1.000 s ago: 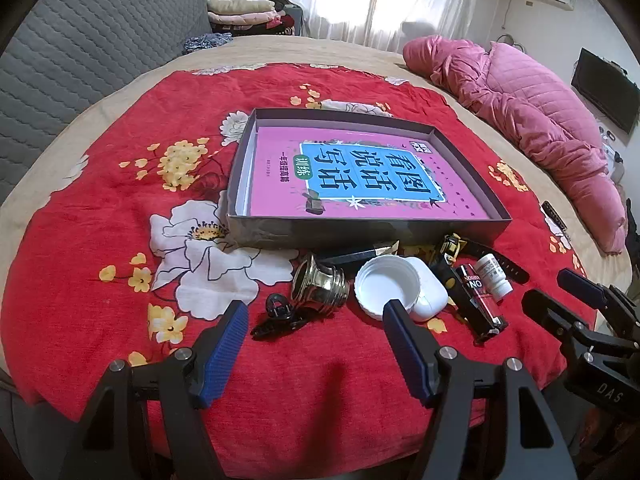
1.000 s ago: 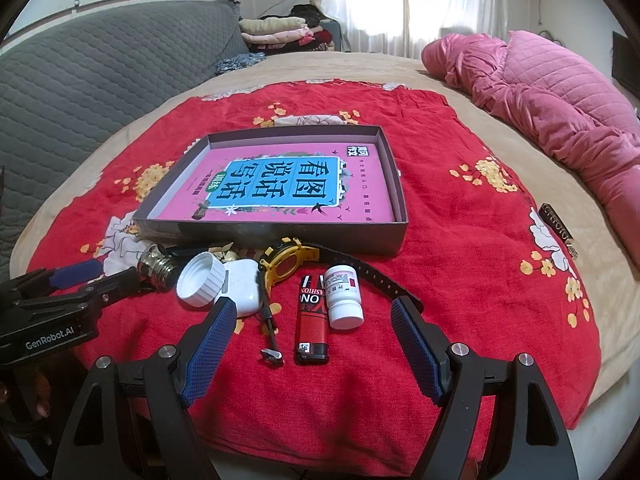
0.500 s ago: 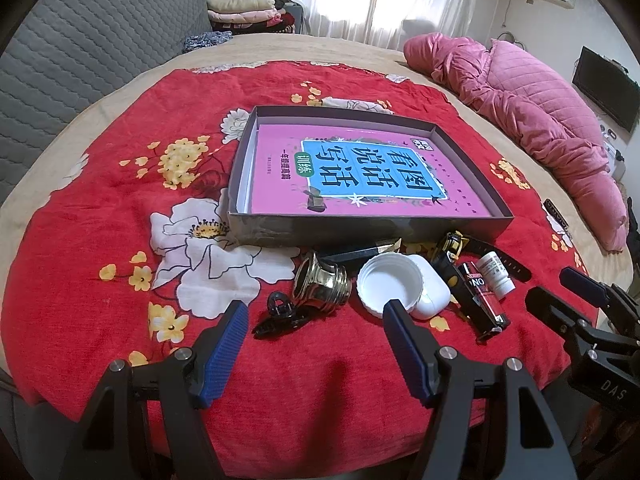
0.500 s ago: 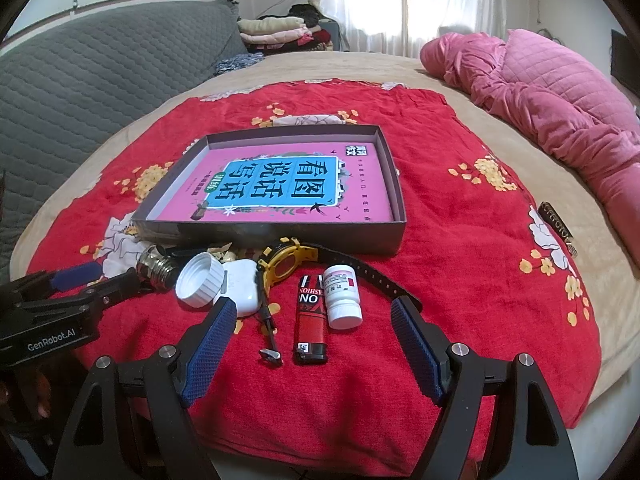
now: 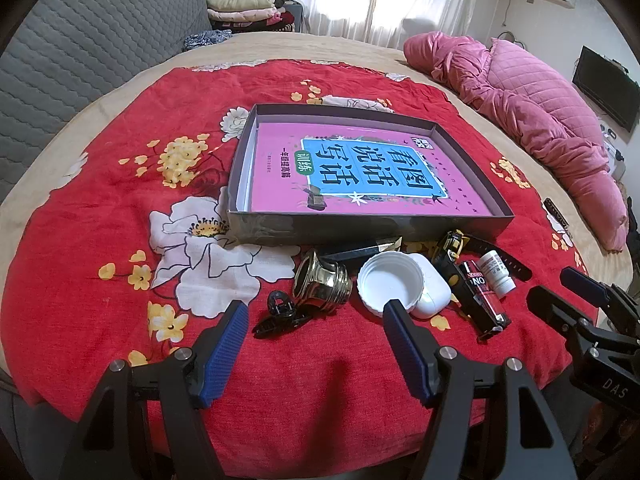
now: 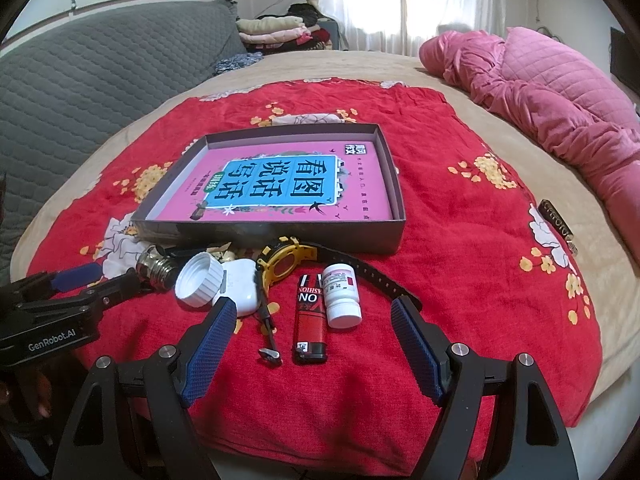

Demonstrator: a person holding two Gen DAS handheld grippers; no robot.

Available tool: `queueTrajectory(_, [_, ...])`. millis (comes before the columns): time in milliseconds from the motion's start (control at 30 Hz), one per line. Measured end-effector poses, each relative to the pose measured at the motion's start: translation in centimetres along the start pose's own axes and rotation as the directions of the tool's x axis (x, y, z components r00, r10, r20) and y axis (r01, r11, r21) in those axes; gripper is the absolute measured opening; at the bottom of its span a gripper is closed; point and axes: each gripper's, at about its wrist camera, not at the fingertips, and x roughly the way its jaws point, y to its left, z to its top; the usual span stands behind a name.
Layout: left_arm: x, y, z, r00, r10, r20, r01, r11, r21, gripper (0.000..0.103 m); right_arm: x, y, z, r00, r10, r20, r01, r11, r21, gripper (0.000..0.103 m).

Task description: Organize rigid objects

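Note:
A shallow grey box (image 5: pixel 372 226) (image 6: pixel 396 184) holding a pink book lies on the red floral cloth. Small items sit in a row before its near wall: a black hair clip (image 5: pixel 278 314), a brass threaded cap (image 5: pixel 322 284) (image 6: pixel 158 270), a white lid (image 5: pixel 390 282) (image 6: pixel 200 284), a white earbud case (image 5: pixel 434 296) (image 6: pixel 242 288), a yellow-black watch (image 6: pixel 282 264), a red lighter (image 6: pixel 309 318) (image 5: pixel 482 296) and a white pill bottle (image 6: pixel 342 296) (image 5: pixel 498 276). My left gripper (image 5: pixel 316 312) hovers open just short of the clip and cap. My right gripper (image 6: pixel 312 308) hovers open around the lighter and bottle.
A thin black tool (image 6: pixel 268 328) lies left of the lighter. A pink quilt (image 5: pixel 532 112) is heaped at the right, and a grey padded headboard (image 6: pixel 80 92) runs along the left. A dark bar-shaped thing (image 6: pixel 556 222) rests on the cloth's right edge. Folded clothes (image 5: pixel 244 10) are stacked far back.

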Motion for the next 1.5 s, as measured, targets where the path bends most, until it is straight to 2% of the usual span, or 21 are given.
queueTrajectory(467, [0.7,1.6,0.1,1.0,0.015,-0.024,-0.016,0.999,-0.05,0.069,0.5,-1.1,-0.1,1.0,0.01,-0.02,-0.009,0.999,0.049,0.08])
queueTrajectory(733, [1.5,0.9,0.7,1.0,0.001,-0.017,-0.001,1.0,-0.01,0.069,1.3,-1.9,-0.2,0.999,0.016,-0.037,-0.013,0.997,0.077,0.08])
queueTrajectory(1133, [3.7,-0.1,1.0,0.998,0.057,-0.04,-0.053,0.995,0.09,0.069,3.5,-2.6,-0.1,0.997,-0.009,-0.073,0.017,0.994,0.105,0.08])
queueTrajectory(1500, [4.6,-0.1,1.2,0.998,0.04,-0.044,-0.035,0.993,0.111,0.069,5.5,-2.7,0.3,0.995,-0.041,-0.086,0.047,0.996,0.077,0.08])
